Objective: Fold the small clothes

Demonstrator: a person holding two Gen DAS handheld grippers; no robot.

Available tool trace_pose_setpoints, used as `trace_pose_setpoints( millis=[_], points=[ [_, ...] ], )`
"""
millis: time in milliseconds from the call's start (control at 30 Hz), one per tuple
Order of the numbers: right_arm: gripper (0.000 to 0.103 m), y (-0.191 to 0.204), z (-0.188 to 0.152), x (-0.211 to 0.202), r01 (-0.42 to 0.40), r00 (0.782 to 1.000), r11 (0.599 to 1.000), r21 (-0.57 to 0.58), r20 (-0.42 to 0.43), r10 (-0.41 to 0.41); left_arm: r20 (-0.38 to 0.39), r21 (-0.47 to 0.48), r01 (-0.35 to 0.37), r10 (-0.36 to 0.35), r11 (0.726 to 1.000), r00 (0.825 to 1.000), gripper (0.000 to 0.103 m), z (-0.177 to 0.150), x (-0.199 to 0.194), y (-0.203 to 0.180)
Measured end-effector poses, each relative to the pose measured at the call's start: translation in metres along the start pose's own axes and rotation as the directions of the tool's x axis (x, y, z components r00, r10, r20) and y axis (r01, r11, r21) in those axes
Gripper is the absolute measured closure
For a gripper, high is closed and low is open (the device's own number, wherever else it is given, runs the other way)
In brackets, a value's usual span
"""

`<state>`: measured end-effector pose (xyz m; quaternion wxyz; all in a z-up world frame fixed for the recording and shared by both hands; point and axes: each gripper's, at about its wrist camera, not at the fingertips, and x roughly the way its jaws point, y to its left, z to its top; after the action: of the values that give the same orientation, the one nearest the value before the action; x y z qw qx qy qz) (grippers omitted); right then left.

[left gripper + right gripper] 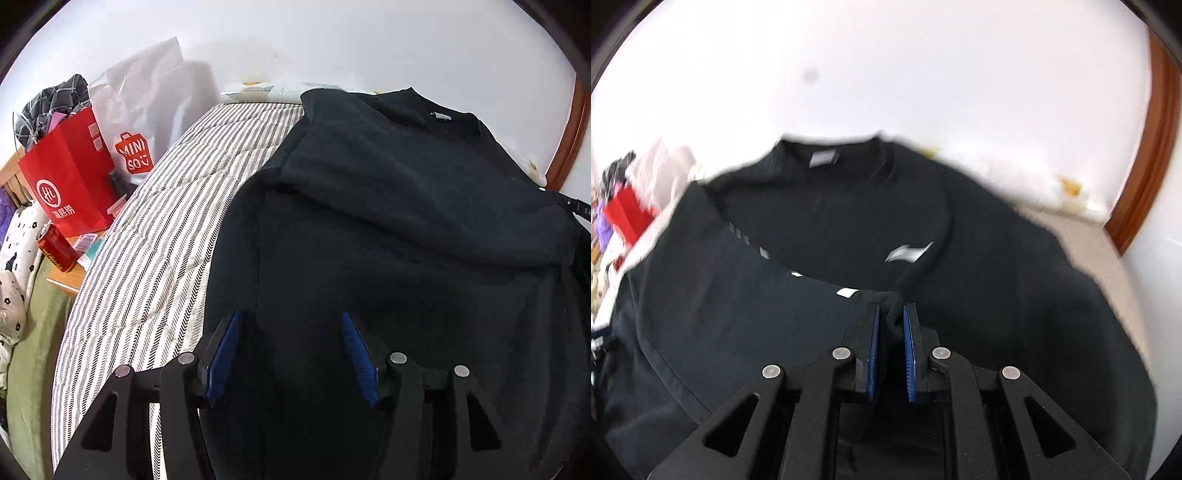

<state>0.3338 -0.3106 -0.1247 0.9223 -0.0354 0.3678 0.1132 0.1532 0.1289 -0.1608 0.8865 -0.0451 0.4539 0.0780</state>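
Observation:
A black T-shirt [388,206] lies spread on a striped bed cover [147,258], its collar at the far end and its left side folded inward. My left gripper [291,321] is open above the shirt's near part, with nothing between its blue pads. In the right wrist view the same black T-shirt [831,229] shows a white logo and a neck label, blurred by motion. My right gripper [891,314] is shut on a bunched fold of the shirt's fabric and holds it over the shirt's body.
A red paper bag [70,177] and a white Miniso bag [147,110] stand at the left of the bed, with a red can [55,247] on a small wooden table. A white wall is behind. A brown wooden frame [1156,147] is at the right.

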Motion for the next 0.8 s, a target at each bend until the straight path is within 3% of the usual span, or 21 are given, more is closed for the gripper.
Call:
trace_pose_setpoints(
  millis=[167,200,300,367,567,800],
  points=[
    [0.084,-0.001,-0.011,0.029,0.060,0.987,0.998,-0.008,-0.151,-0.061,-0.010,0.003,0.007,-0.007,1.000,1.000,0.048,0.001,-0.002,0.001],
    [0.083,0.003,-0.011,0.029,0.077,0.984,0.997,-0.032,-0.158,-0.081,-0.014,-0.003,0.013,-0.013,1.000,1.000,0.048,0.003,-0.003,0.004],
    [0.066,0.020,-0.002,0.016,0.100,0.988,0.994,-0.050,-0.117,-0.105,-0.011,-0.018,0.030,-0.030,0.999,0.999,0.048,0.008,-0.005,0.013],
    [0.048,0.037,0.010,0.005,0.069,0.995,0.996,-0.064,-0.069,-0.073,-0.006,-0.022,0.015,-0.015,1.000,1.000,0.048,0.015,-0.005,0.017],
    [0.048,0.126,0.059,0.014,-0.098,0.995,0.987,-0.130,-0.014,0.097,0.001,-0.054,-0.001,0.001,0.999,1.000,0.048,0.037,0.001,0.033],
    [0.048,0.240,0.102,0.071,-0.281,0.959,0.931,-0.231,-0.046,0.278,0.000,-0.033,0.034,-0.034,0.999,0.999,0.049,0.055,0.023,0.038]
  ],
)
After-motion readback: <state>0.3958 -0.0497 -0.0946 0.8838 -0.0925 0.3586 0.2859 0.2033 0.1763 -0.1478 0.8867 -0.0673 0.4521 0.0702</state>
